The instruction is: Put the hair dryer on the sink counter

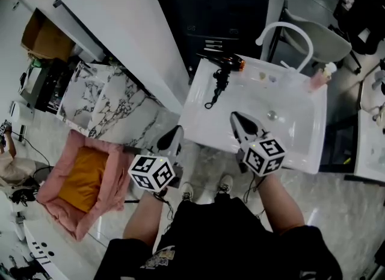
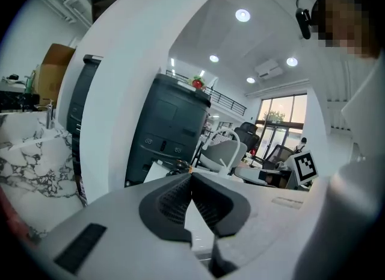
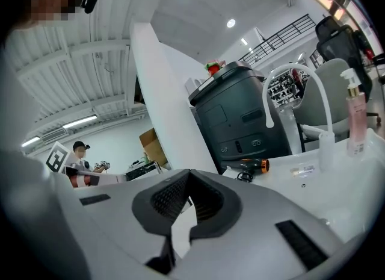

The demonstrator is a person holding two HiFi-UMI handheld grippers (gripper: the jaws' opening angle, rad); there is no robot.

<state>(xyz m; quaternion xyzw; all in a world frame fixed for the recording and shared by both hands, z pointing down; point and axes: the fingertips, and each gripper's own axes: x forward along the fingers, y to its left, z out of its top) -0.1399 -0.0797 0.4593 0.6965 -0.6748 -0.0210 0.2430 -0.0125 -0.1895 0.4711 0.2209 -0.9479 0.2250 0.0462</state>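
Note:
The black hair dryer [image 1: 227, 63] with an orange end lies on the far left corner of the white sink counter [image 1: 201, 122], its cord [image 1: 216, 87] trailing toward me. It also shows small in the right gripper view, the hair dryer [image 3: 255, 165] lying beyond the jaws. My left gripper [image 1: 176, 131] hangs off the counter's near left corner, shut and empty, its tips [image 2: 191, 175] touching. My right gripper [image 1: 236, 117] hovers over the basin's near side, also shut with nothing between its pads [image 3: 188, 172]. Neither gripper touches the dryer.
A curved white faucet [image 1: 290, 31] and a pink pump bottle [image 1: 321, 77] stand at the back of the sink. Left of it are a white pillar [image 1: 120, 26], a marble-patterned table [image 1: 102, 101] and a pink pet bed [image 1: 66, 203]. A dark cabinet [image 1: 210, 8] stands behind.

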